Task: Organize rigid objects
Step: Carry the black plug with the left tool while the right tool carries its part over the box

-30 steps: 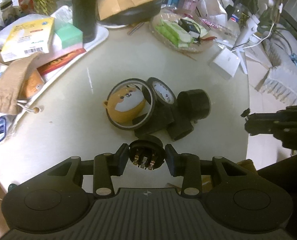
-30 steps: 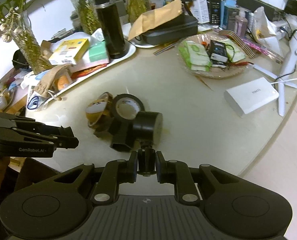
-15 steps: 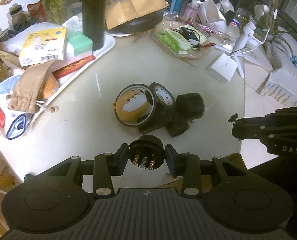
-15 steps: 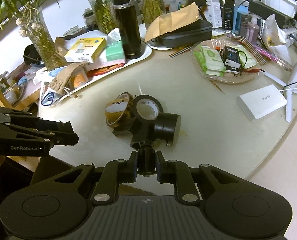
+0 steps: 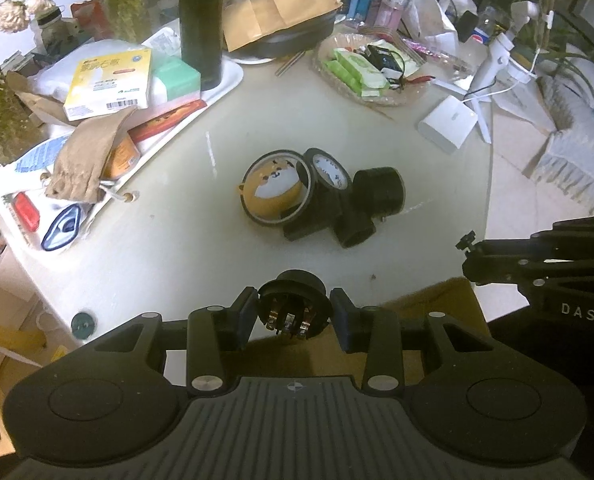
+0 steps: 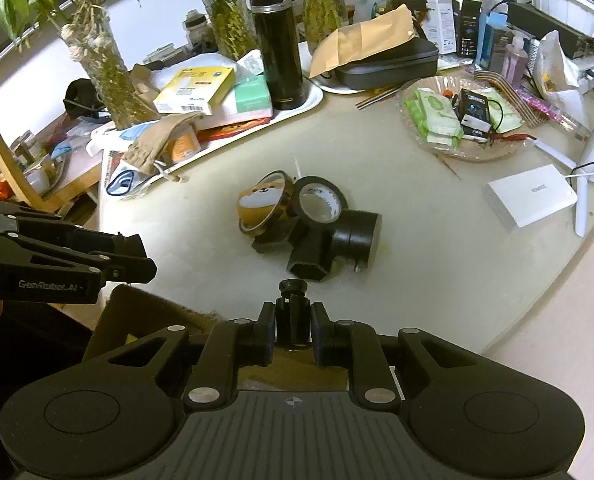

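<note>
Table (image 5: 169, 216) fills most of what you see, round and pale, with clutter along its far edge. At its middle sits a small pile: a tape roll with a dog face (image 5: 272, 192), a black tape roll (image 5: 329, 178) touching it at 3 o'clock, and black chunky parts (image 5: 377, 192) leaning on those. You cannot tell how many black parts there are, because they hide each other.

Your left gripper (image 5: 293, 314) pinches a round black plug (image 5: 293, 308) between its two fingers; little metal pins show on the plug's face. The pile lies at 12 o'clock from it, well apart.

Your right gripper (image 6: 293, 326) is squeezed narrow on a small black stud (image 6: 293, 312), whose knob sticks up past the fingertips. The stud's bottom end is hidden. The pile lies at 12 o'clock from here too.
</note>
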`<action>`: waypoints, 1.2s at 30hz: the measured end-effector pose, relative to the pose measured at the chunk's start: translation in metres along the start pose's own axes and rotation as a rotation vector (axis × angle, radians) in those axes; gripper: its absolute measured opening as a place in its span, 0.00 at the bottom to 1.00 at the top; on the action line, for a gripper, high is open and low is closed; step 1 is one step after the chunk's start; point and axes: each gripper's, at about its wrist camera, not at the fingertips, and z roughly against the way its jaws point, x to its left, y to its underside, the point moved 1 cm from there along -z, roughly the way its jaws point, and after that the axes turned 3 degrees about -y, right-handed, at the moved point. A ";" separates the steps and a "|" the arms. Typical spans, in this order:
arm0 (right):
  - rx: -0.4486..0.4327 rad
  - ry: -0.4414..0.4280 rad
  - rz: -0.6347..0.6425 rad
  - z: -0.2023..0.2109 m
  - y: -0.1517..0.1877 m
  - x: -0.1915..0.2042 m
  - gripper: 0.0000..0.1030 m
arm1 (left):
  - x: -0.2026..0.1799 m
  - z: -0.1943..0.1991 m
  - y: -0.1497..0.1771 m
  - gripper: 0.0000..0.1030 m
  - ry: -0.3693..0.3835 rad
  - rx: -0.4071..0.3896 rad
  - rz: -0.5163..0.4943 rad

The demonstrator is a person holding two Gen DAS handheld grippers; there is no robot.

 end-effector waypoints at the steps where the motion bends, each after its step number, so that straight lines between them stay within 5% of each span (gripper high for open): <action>1: 0.002 -0.001 0.001 0.001 0.001 0.002 0.20 | 0.000 0.002 0.001 0.38 -0.001 0.003 0.004; 36: 0.106 -0.008 -0.024 -0.002 0.060 0.021 0.20 | 0.004 0.006 0.063 0.38 -0.016 0.104 0.053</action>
